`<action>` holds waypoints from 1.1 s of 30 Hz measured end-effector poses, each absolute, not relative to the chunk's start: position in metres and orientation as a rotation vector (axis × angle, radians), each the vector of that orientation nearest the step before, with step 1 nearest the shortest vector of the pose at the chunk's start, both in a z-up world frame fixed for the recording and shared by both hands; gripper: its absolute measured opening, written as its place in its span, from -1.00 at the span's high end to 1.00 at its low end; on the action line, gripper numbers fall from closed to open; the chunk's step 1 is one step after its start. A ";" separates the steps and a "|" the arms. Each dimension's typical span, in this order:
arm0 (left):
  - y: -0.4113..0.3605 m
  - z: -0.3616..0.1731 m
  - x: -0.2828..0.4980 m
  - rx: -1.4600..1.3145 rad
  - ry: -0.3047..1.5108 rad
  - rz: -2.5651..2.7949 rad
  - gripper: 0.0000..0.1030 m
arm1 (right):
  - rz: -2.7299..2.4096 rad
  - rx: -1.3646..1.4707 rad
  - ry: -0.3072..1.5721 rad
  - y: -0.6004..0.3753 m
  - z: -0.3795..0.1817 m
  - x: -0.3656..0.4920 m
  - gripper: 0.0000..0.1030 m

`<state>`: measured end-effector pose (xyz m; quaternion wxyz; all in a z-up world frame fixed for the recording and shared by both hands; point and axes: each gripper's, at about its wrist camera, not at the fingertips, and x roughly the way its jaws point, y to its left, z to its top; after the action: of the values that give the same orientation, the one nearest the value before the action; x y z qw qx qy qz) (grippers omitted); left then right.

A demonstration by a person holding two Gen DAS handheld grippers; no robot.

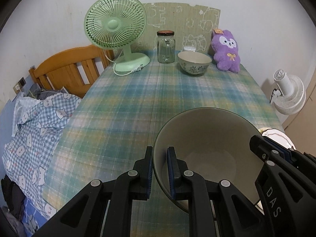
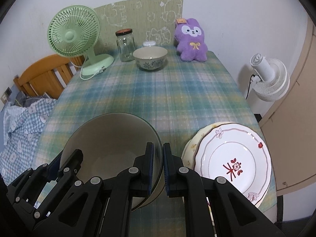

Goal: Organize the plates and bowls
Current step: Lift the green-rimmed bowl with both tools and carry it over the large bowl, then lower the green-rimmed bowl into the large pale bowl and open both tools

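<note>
A large grey-beige bowl (image 1: 207,148) (image 2: 110,142) is held low over the near end of the plaid table between both grippers. My left gripper (image 1: 160,169) is shut on its left rim, one pad inside and one outside. My right gripper (image 2: 158,167) is shut on the opposite rim and shows in the left wrist view as well (image 1: 276,154). To the right of the bowl lies a white plate with a red mark (image 2: 233,162) on top of a yellowish plate (image 2: 192,146). A smaller floral bowl (image 1: 194,63) (image 2: 150,58) stands at the far end.
At the far end stand a green desk fan (image 1: 115,31), a glass jar (image 1: 165,47) and a purple plush toy (image 1: 226,49). A bed with checked bedding (image 1: 33,122) borders the table's left edge. A white fan (image 2: 268,79) stands off the right side.
</note>
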<state>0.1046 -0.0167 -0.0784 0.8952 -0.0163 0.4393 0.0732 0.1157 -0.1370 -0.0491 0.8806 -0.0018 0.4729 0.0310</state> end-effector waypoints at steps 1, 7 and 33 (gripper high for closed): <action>-0.017 -0.080 0.104 -0.033 0.916 0.151 0.80 | 0.063 -0.005 0.990 -0.137 -0.051 0.116 0.76; -0.017 -0.092 0.105 -0.035 0.946 0.145 0.80 | 0.051 -0.009 1.020 -0.137 -0.062 0.115 0.76; -0.023 -0.116 0.111 -0.022 1.011 0.100 0.80 | 0.010 -0.017 1.076 -0.142 -0.087 0.120 0.76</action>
<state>0.1115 -0.0230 -0.1158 0.8738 -0.0104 0.4838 0.0477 0.1203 -0.1420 -0.0871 0.8586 -0.0079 0.5126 0.0048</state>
